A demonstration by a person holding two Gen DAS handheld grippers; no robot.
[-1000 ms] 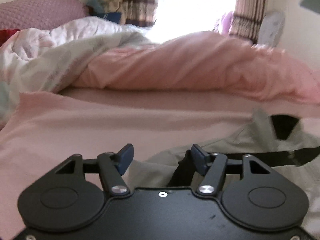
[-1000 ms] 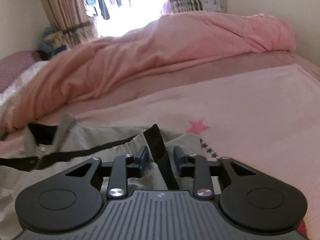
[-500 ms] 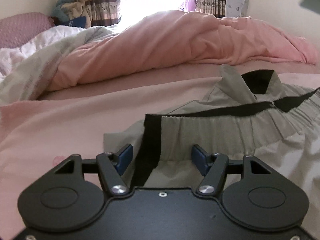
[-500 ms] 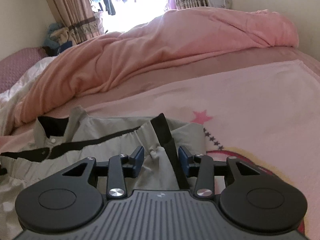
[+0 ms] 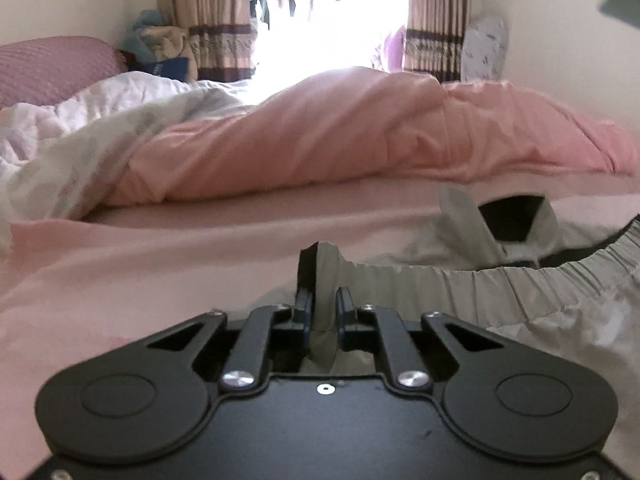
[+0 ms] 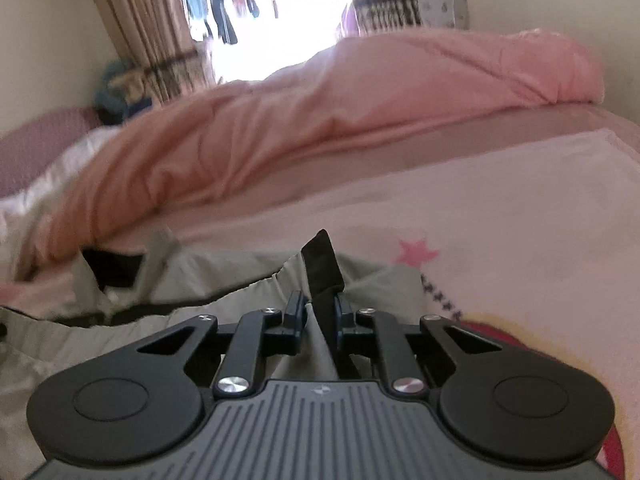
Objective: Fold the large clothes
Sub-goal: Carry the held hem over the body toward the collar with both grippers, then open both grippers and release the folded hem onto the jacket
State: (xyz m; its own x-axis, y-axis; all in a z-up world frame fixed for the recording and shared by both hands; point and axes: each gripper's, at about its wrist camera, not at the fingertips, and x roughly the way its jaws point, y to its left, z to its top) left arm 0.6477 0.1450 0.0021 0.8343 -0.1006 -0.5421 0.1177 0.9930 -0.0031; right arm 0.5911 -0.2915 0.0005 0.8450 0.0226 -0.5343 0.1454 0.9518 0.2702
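We list one pale grey jacket with black trim (image 5: pixel 460 292), spread on our pink bedsheet (image 5: pixel 140 264); left gripper (image 5: pixel 322 304) pinching its black-edged hem corner; right gripper (image 6: pixel 319 312) pinching the opposite corner; rumpled pink quilt (image 6: pixel 320 120) behind

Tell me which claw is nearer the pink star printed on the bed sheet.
Right. The right claw, shut on the jacket's black-trimmed corner, sits just left of the pink star. The left claw grips the jacket's opposite corner; no star shows there.
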